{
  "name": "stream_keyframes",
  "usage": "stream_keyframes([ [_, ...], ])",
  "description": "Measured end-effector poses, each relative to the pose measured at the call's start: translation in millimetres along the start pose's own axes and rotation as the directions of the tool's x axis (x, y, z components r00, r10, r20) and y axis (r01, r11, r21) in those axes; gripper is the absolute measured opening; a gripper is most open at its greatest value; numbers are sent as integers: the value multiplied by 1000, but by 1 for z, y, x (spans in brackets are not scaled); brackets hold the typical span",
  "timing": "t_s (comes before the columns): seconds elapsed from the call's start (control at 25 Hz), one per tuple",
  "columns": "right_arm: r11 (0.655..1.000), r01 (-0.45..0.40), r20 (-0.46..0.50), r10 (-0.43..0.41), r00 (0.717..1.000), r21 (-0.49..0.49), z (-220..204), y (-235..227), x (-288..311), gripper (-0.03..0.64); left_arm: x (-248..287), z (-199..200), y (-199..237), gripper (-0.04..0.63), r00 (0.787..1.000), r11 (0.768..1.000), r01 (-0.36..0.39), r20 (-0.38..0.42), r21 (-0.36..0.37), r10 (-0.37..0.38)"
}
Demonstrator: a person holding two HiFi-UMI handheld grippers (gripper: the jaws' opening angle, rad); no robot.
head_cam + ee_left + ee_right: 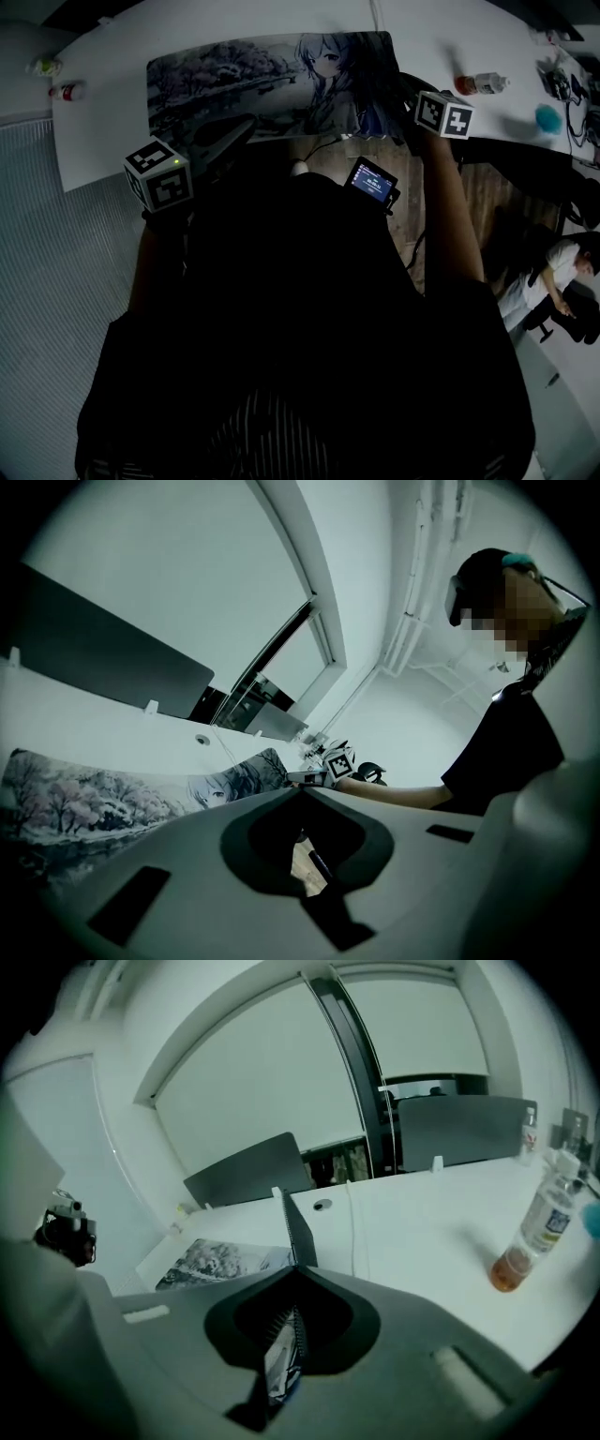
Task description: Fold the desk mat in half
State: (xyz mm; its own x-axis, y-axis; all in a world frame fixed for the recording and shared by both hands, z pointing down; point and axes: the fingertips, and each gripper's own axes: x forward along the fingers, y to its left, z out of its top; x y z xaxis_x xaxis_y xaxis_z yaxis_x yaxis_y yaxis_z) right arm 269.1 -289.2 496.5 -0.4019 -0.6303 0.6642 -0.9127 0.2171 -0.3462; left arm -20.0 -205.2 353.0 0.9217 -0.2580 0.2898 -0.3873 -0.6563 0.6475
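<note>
The desk mat [244,80] lies on the white tabletop [103,131] along its near edge. Its print shows a long-haired drawn figure towards the right and blossoming trees towards the left, with no lettering that can be made out. Most of it rests flat, but its right end is raised: the right hand-held gripper [295,1274] has its jaws pressed together on that end, and the mat's thin dark edge stands upright out of them. The left hand-held gripper [302,791] is off the near left part of the mat, its jaws drawn close together with nothing between them, and wooden floor shows through the slit.

To the right of the mat is a clear bottle [539,1232] with orange liquid and a pale label whose print is too small to read. A thin white cable [354,1237] runs across the tabletop past a round grommet hole [322,1206]. Just below the tabletop's edge, by the person's dark torso, a small device [372,180] has a lit screen — its text cannot be read. The only clear graphics are the black-and-white square markers on each gripper's cube.
</note>
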Motion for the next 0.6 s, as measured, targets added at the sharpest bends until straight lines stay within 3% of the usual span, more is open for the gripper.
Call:
stream_keyframes([
  [0.08,999,-40,27,40,999,30,0,10,-2,8,-10,2,-10,9,997,998,19,82,-65,-14],
  [0.16,992,-84,64,78,995,90,-4,18,-4,8,-23,9,-16,9,975,982,74,220,-175,-34],
  [0.24,985,-113,95,101,990,133,-8,22,-6,8,-32,11,-19,8,963,976,82,270,-202,-25],
  [0.36,976,-140,126,119,985,166,-14,29,-12,8,-30,2,-46,9,989,995,89,125,-54,-82],
  [0.44,974,-141,140,117,983,176,-18,31,-16,8,-26,-9,-65,9,992,991,126,2,36,-127],
  [0.52,974,-130,149,103,984,187,-20,30,-18,8,-25,-14,-68,9,991,991,129,-42,41,-127],
  [0.6,972,-119,156,88,984,201,-18,29,-20,8,-26,-13,-63,9,991,992,126,-33,-4,-126],
])
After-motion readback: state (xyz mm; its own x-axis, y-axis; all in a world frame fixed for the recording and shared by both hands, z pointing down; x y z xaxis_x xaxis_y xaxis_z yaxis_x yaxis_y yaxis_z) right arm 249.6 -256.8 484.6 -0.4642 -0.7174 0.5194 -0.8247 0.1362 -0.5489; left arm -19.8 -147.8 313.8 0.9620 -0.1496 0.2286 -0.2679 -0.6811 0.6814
